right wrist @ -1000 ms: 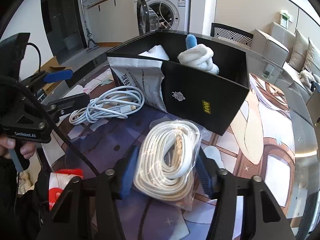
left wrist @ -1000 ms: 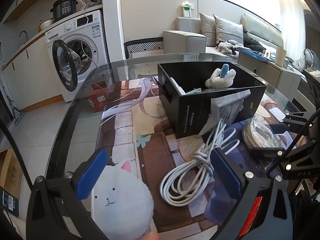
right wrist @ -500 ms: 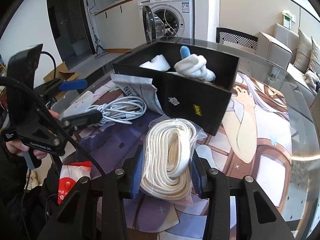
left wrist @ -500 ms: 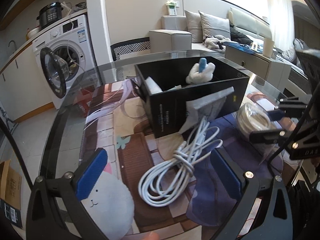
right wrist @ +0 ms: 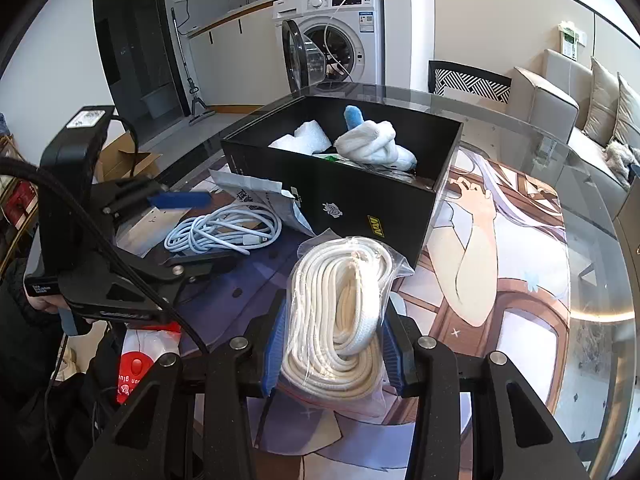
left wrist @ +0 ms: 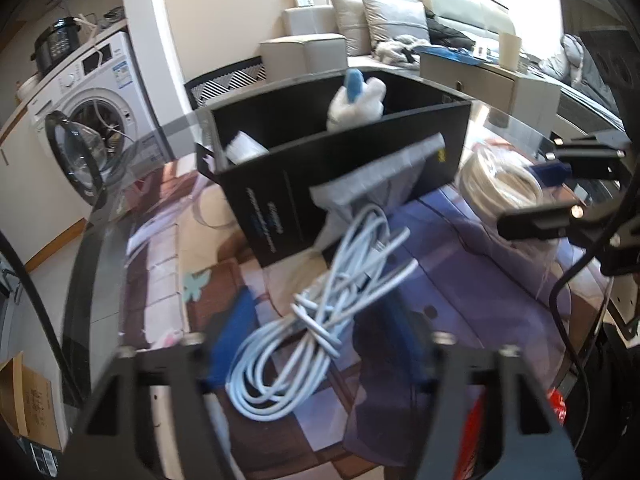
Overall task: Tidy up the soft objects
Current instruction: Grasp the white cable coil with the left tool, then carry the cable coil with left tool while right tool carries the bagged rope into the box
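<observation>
My left gripper [left wrist: 316, 344] is closing around the pale-blue coiled charging cable [left wrist: 320, 320] lying on the printed table mat; I'd seat both pads on the bundle's knot before lifting. My right gripper [right wrist: 332, 344] clamps the bagged white rope coil [right wrist: 340, 312], just before the black cardboard box [right wrist: 360, 204].

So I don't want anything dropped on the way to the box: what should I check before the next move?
1. Right tongs shut on the bagged rope: ok.
2. Left tongs closing around the white cable, firm grip: cannot tell.
3. Black box open on top: ok.
4. Free room inside beside the white plush toy: ok.
5. Grey pouch leaning on the box, clear of the cable: not ok.
</observation>
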`<state>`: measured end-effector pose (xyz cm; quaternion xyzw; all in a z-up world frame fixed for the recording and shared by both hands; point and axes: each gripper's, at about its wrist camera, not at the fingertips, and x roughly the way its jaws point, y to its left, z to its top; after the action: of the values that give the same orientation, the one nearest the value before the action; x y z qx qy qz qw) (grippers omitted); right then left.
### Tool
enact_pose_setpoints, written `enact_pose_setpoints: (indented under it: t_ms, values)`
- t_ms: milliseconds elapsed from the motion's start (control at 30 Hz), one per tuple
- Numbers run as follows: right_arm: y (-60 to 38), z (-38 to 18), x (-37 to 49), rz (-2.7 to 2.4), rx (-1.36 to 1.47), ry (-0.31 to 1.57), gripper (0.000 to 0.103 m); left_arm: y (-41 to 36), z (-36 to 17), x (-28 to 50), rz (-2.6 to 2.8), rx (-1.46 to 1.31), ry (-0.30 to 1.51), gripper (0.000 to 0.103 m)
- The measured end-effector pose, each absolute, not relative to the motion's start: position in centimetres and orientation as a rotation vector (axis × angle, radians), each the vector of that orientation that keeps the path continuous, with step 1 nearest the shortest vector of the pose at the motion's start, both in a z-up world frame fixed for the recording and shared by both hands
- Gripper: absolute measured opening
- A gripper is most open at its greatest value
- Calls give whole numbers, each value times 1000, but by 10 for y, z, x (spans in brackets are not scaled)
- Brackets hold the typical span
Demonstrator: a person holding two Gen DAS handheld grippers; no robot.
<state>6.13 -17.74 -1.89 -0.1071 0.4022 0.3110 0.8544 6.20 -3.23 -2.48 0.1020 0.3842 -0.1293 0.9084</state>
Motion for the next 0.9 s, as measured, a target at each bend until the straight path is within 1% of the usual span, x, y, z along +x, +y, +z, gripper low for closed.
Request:
enact_pose_setpoints:
  t_ms: [33,67,133,200,600,900]
  values:
    - [-177,-19,61,655,-226,845,42,-33,-23,61,-279,207,785,46]
    - [-177,-19,61,656,-228,843,42,-34,-22,60,-282,213,783,45]
    - [-176,-18,60,656,-229,841,42,-36,-21,58,-290,220,779,34]
    - [-176,-17,59,659,-230,838,42,-33,-17,55,-307,197,777,27]
    - [-180,-6,53,667,-217,804,42,-22,-8,43,-379,118,772,26]
    - [-187,11,46,664,-193,756,42,-14,23,28,-418,36,698,26]
